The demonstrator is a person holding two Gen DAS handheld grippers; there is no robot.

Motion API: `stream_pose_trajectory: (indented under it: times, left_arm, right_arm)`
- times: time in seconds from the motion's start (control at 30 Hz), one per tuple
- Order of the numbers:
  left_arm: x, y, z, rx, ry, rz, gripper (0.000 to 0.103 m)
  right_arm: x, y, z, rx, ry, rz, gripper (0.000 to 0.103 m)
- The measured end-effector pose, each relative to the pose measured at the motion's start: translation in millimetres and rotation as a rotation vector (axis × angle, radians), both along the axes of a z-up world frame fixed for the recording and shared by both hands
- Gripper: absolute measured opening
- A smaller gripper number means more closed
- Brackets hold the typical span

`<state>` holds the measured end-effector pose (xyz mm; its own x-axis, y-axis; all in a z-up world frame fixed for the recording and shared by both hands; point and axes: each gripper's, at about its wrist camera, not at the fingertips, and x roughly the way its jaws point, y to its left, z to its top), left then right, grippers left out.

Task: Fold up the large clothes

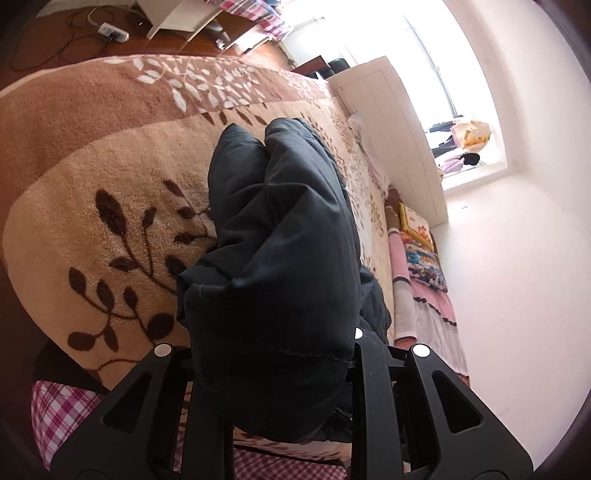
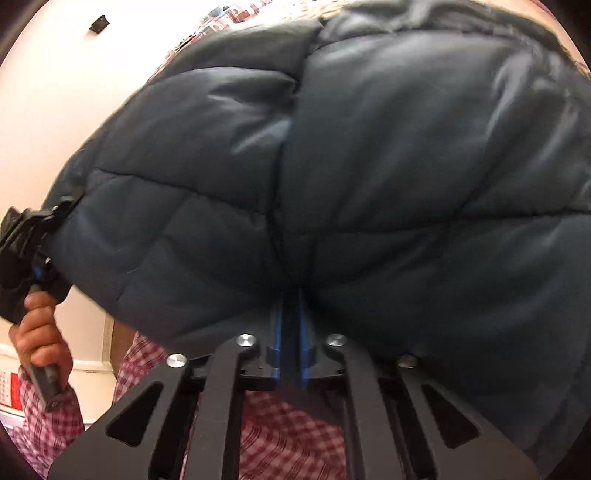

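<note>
A dark quilted puffer jacket (image 1: pixel 280 236) hangs lifted over a bed with a beige and brown leaf-patterned blanket (image 1: pixel 92 192). My left gripper (image 1: pixel 291 373) is shut on the jacket's edge, and its fingertips are buried in the fabric. In the right wrist view the jacket (image 2: pixel 369 166) fills most of the frame. My right gripper (image 2: pixel 291 306) is shut on a fold of it, with the blue pads (image 2: pixel 277 332) pressed close together. The left gripper (image 2: pixel 33 240) also shows at the far left of that view, held by a hand and clamped on the jacket's other edge.
A white headboard (image 1: pixel 399 136) stands at the bed's far end, with pillows and folded bedding (image 1: pixel 421 254) along the white wall. A window sill holds clutter (image 1: pixel 465 144). A power strip and cables (image 1: pixel 110 33) lie on the wooden floor. The person's checked shirt (image 2: pixel 288 435) is close below.
</note>
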<state>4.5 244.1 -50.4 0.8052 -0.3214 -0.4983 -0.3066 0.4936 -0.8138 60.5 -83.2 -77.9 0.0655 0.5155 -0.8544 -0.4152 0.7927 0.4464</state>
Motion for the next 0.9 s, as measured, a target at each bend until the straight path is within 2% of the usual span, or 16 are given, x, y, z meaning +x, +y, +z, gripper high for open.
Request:
stream_pose_trajectory:
  times: [0.17, 0.2, 0.27, 0.33, 0.43, 0.53, 0.63, 0.7, 0.77, 0.9]
  left_arm:
    - [0, 0, 8, 0.033, -0.008, -0.005, 0.020]
    - [0, 1, 9, 0.034, -0.011, -0.009, 0.020]
    - [0, 0, 11, 0.049, -0.016, -0.020, 0.020]
    - [-1, -1, 14, 0.065, -0.022, -0.027, 0.020]
    - [-1, -1, 16, 0.058, -0.037, -0.036, 0.020]
    - [-2, -3, 19, 0.075, -0.039, -0.049, 0.020]
    - [-3, -3, 18, 0.079, -0.039, -0.053, 0.020]
    - [-3, -2, 17, 0.068, -0.040, -0.055, 0.020]
    - [-2, -3, 17, 0.076, -0.035, -0.062, 0.020]
    - [1, -7, 24, 0.101, -0.045, -0.075, 0.020]
  right_arm:
    - [2, -1, 12, -0.031, 0.042, -0.011, 0.001]
    - [1, -1, 24, -0.019, 0.033, 0.005, 0.007]
    - [1, -3, 59, 0.045, -0.041, 0.026, 0.008]
    - [18, -7, 90, 0.069, -0.131, -0.014, 0.008]
    - [61, -8, 108, 0.058, -0.197, -0.092, 0.008]
    - [119, 6, 97, 0.027, -0.169, -0.154, 0.008]
    - [152, 30, 75, -0.022, -0.148, -0.154, 0.008]
    - [175, 47, 49, -0.128, -0.133, -0.163, 0.004]
    - [181, 53, 21, -0.158, -0.090, -0.148, 0.000]
    - [179, 56, 15, -0.158, -0.087, -0.154, 0.000]
